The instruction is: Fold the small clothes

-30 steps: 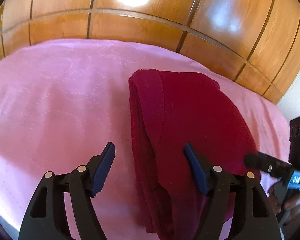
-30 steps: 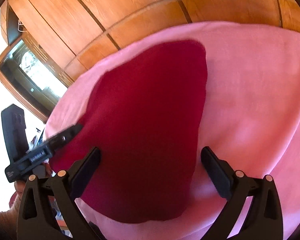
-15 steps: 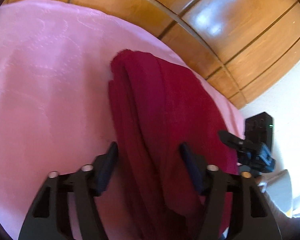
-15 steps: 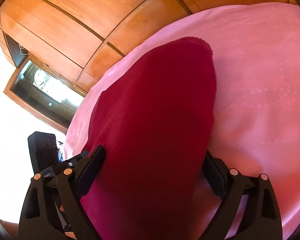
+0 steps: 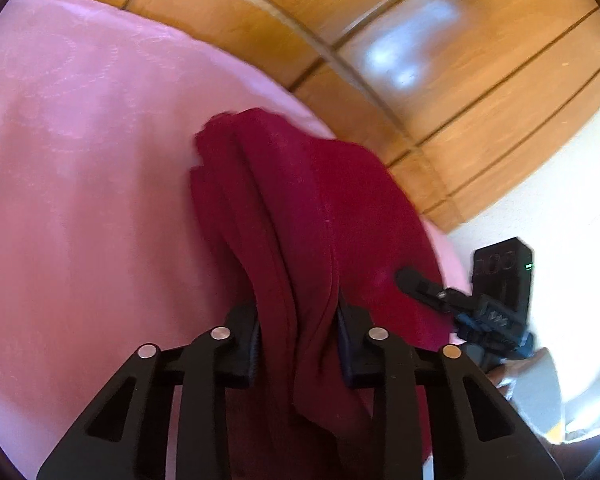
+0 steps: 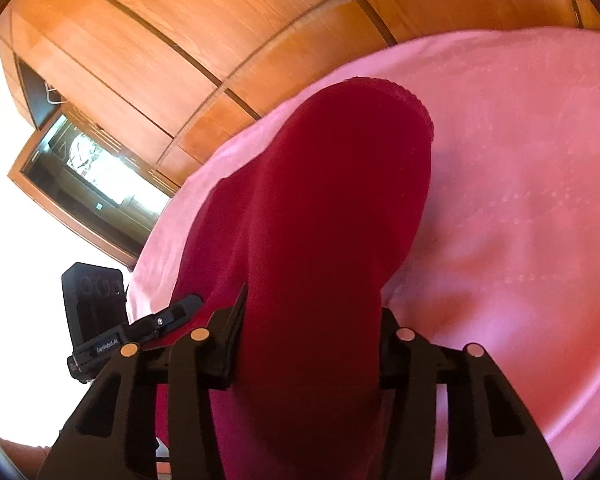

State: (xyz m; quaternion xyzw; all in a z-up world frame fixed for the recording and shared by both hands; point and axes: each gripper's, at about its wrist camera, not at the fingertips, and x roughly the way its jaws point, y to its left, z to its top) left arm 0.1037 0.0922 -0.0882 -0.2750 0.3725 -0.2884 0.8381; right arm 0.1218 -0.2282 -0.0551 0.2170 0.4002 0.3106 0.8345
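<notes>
Garment [image 5: 300, 216], dark red, lies on the pink bed [image 5: 80, 184] near its far edge by the wood panels [image 5: 460, 80], already doubled lengthwise into a narrow strip; the crosswise fold is left, I judge. My left tongs [image 5: 296, 332] have just been closing and pinch its layered near edge. My right tongs [image 6: 308, 344] have just been closing too, and clamp the cloth bunched between them. Both point slightly downward, side by side

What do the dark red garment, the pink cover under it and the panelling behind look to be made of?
Dark red garment: soft matte knit, probably cotton jersey; it drapes in limp folds, with a scalloped trim at its far edge.
Pink cover: woven fabric with a slight sheen and dotted circular stitching.
Panelling: glossy varnished wood or veneer; grain and glare show.
</notes>
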